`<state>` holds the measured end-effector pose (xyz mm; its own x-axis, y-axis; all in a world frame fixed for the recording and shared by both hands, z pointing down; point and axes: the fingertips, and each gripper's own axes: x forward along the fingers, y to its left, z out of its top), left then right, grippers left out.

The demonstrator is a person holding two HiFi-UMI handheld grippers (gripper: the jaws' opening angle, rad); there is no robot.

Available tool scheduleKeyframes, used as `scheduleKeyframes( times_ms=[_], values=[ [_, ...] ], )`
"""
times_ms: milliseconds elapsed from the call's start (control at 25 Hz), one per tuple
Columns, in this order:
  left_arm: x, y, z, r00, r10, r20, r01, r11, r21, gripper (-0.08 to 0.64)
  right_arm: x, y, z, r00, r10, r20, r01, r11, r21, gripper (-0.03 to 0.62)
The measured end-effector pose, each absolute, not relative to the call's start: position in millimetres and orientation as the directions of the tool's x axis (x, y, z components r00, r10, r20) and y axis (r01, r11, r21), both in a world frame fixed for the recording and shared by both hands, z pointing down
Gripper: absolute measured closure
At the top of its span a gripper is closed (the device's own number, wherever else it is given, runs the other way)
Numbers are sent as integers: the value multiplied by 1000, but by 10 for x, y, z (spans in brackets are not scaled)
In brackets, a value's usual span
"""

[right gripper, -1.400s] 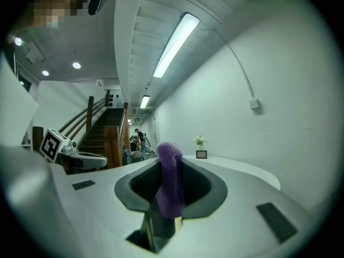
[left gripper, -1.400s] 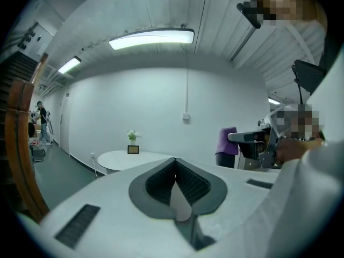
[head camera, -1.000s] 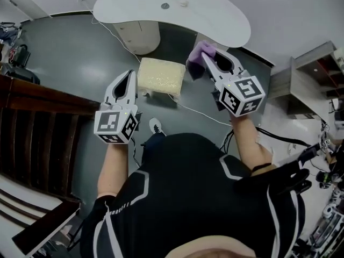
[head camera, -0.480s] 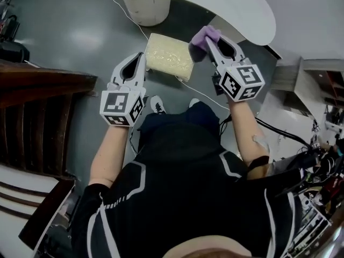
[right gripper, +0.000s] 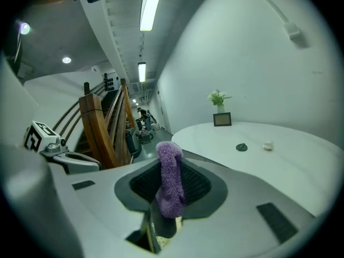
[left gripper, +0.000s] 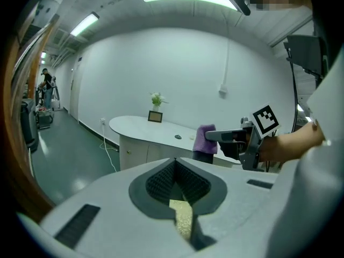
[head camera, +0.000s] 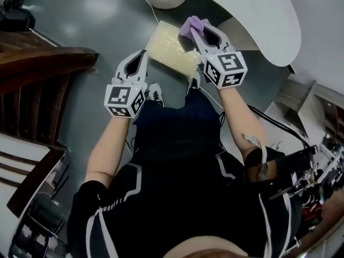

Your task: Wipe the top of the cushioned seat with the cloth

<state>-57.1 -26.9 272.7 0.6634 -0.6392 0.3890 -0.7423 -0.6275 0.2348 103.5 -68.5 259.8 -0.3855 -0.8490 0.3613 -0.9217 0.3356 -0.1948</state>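
head view looks steeply down; both gripper views face the white counter (left gripper: 156,129) (right gripper: 279,155).

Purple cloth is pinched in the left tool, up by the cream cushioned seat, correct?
No: the right tool, not the left, pinches the purple cloth, as the right gripper view shows. It is up by the cream cushioned seat.

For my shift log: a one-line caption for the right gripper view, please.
Right gripper shut on the purple cloth, with a white counter, small plant and picture frame beyond.
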Motion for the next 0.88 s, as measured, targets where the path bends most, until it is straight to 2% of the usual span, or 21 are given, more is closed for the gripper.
scheduleKeyframes(
  times_ms=[320, 880],
  values=[
    [-530, -706, 3343, 521, -727, 448, -852, -473, 225, 557, 1040, -1175, 3374, -497, -747, 441, -866, 458, -200, 491],
    [-608, -1146, 4895, 544, -632, 552, -833, -489, 261, 557, 550, -1755, 5291, -481, -632, 608, -859, 478, -183, 491]
  ],
)
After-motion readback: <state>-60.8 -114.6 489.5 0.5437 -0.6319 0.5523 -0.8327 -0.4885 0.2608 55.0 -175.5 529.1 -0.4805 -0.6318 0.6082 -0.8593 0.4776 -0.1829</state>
